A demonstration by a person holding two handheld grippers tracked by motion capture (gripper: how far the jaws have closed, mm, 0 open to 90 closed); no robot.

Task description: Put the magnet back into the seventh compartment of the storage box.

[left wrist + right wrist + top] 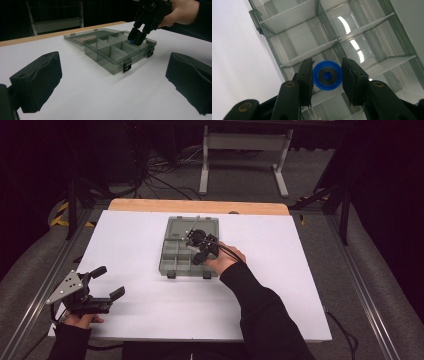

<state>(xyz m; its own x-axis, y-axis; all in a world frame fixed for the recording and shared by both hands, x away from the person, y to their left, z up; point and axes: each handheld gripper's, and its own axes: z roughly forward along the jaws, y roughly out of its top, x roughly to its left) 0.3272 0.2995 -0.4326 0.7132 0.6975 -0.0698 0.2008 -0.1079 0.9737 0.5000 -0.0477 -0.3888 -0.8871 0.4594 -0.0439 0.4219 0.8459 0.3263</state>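
A grey see-through compartment box (pixel 173 265) lies open in the middle of the white table, its lid (pixel 202 223) folded back flat. My right gripper (pixel 192 241) hovers over the box's right-hand compartments, shut on a small blue disc (pixel 319 83) with a metal centre. In the right gripper view the disc sits between the two jaws, above a divider (pixel 309 53). In the left gripper view the box (pixel 110 64) lies ahead, with the right gripper (pixel 136 38) and a bit of blue over its far corner. My left gripper (pixel 110 282) rests open near the table's front left, holding nothing.
The white table top (pixel 290 285) has free room left, right and in front of the box. A wooden edge (pixel 200 206) runs along the back. Behind it stand a white frame (pixel 245 142) and floor cables (pixel 160 175). Metal rails flank the table.
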